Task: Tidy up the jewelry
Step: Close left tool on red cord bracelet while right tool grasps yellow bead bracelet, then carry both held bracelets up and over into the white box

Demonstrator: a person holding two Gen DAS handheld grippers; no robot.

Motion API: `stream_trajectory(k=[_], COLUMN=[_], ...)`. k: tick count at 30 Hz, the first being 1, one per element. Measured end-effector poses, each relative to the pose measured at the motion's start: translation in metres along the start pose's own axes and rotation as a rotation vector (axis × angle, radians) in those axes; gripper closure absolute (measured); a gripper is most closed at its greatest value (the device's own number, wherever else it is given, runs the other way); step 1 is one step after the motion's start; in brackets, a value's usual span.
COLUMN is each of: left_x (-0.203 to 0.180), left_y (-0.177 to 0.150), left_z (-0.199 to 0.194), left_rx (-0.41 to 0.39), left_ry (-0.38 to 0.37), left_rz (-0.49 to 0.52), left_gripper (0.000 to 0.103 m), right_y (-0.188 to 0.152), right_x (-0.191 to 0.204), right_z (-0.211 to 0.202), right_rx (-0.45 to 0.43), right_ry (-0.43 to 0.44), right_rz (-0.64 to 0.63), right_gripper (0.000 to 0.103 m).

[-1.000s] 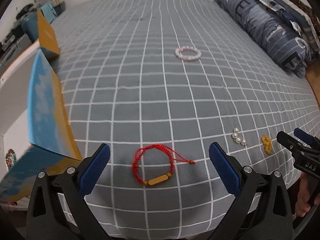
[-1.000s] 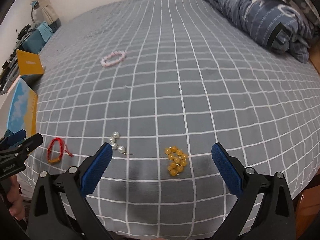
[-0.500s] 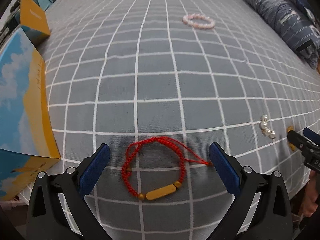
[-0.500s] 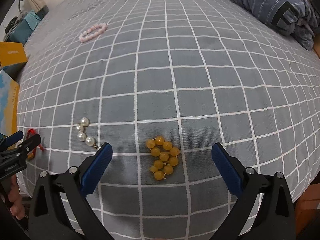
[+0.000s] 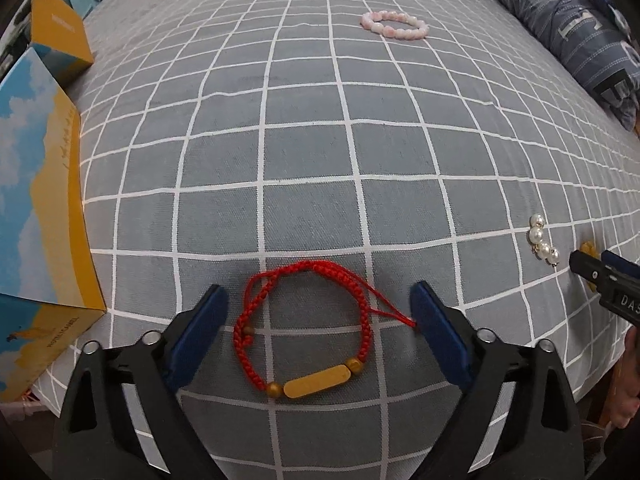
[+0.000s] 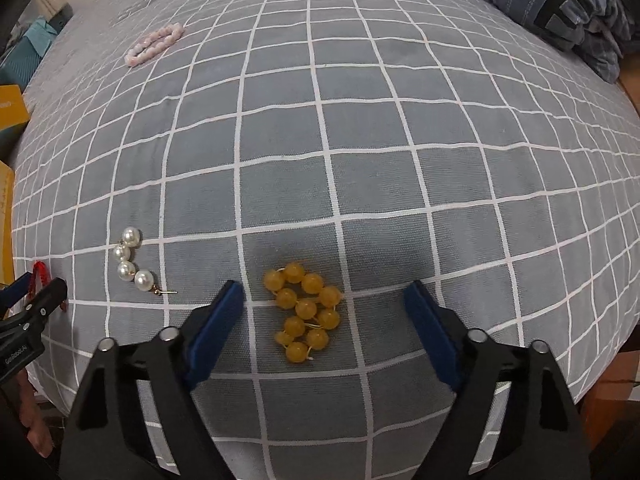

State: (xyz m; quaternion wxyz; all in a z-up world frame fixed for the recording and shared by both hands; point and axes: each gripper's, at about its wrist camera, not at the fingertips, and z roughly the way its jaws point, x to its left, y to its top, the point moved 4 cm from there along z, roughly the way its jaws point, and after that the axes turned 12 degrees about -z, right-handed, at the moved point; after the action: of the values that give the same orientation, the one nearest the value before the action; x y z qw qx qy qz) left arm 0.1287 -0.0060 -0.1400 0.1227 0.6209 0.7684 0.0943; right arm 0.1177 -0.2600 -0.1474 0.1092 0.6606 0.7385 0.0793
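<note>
left gripper closing around the red bracelet, right gripper closing around the yellow beads, near bed edge; neither clamped. we risk pinching the sheet or snagging cord.

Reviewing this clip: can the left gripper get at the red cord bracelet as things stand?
Probably yes. The red cord bracelet lies flat on the bedspread between the left gripper jaws, which are closing with nothing over it; the cord tail touches one pad.

Grey checked bed bears red bracelet, pearls, amber beads, pink bracelet
</note>
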Motion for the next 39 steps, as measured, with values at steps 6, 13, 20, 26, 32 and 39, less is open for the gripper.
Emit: stream_trajectory(k=[6, 13, 20, 26, 32, 39], left_x=[-0.01, -0.007, 0.0, -0.001, -0.001, 0.0], left_y=[-0.009, -0.005, 0.001, 0.008, 0.014, 0.016], left_z=[-0.007, -0.019, -0.027, -0.042, -0.053, -0.063], left_rx=[0.017, 0.036, 0.017, -0.018, -0.043, -0.079], left_ry=[-0.005, -0.024, -0.05, -0.059, -0.075, -0.086], left_rz=[0.012, -0.018, -0.03, -0.032, -0.034, -0.034], left_gripper=[0.041, 0.094, 0.095, 0.095, 0.095, 0.095], right_y=[0.01, 0.015, 0.015, 0.017, 0.02, 0.021], right_x=[-0.007, -0.013, -0.021, -0.024, -0.029, -0.031], right_z=[-0.004, -0.017, -0.037, -0.06, -0.079, -0.096], right_rx=[0.009, 0.013, -0.015, -0.061, -0.109, -0.182], right_ry=[-0.017, -0.068, -0.058, -0.056, -0.047, -0.028], right_rz=[-0.001, -0.003, 0.027, 0.03, 0.037, 0.04], right_gripper=[0.054, 0.094, 0.094, 0.094, 0.094, 0.094])
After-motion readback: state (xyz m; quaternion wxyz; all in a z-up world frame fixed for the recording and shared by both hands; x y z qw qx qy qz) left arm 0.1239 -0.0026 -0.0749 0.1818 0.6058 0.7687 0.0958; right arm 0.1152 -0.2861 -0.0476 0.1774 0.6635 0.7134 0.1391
